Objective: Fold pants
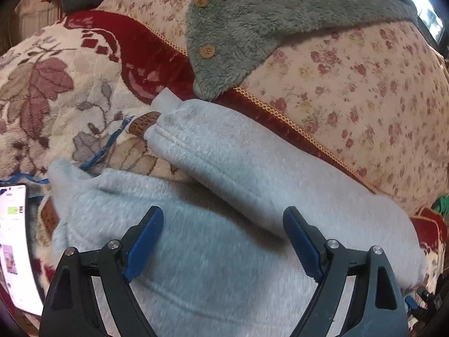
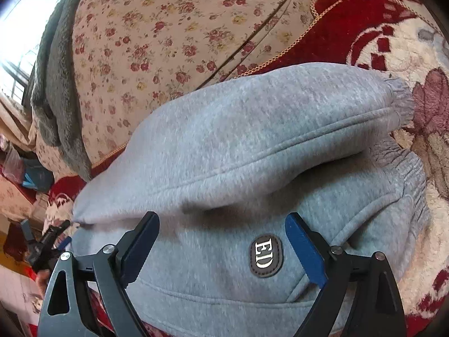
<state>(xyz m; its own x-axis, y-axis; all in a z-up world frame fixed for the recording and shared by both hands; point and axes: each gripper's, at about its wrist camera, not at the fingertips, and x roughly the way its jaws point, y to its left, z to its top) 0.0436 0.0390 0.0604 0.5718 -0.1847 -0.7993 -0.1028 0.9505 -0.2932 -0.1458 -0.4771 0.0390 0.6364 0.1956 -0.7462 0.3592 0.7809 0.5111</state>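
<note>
On the blanket (image 1: 56, 84): gray pants (image 1: 224, 252) folded over. Left tongs (image 1: 223, 241) and right tongs (image 2: 221, 245) wide, holding nothing. Risk: upper layer slipping off if nudged.

- Home bedroom: plush flowered blanket (image 1: 56, 90) with red border covering the bed.
- Floral quilt (image 1: 350, 84), grey fleece garment (image 1: 252, 22) draped on it.
- Window (image 2: 16, 28) at the edge.
</note>
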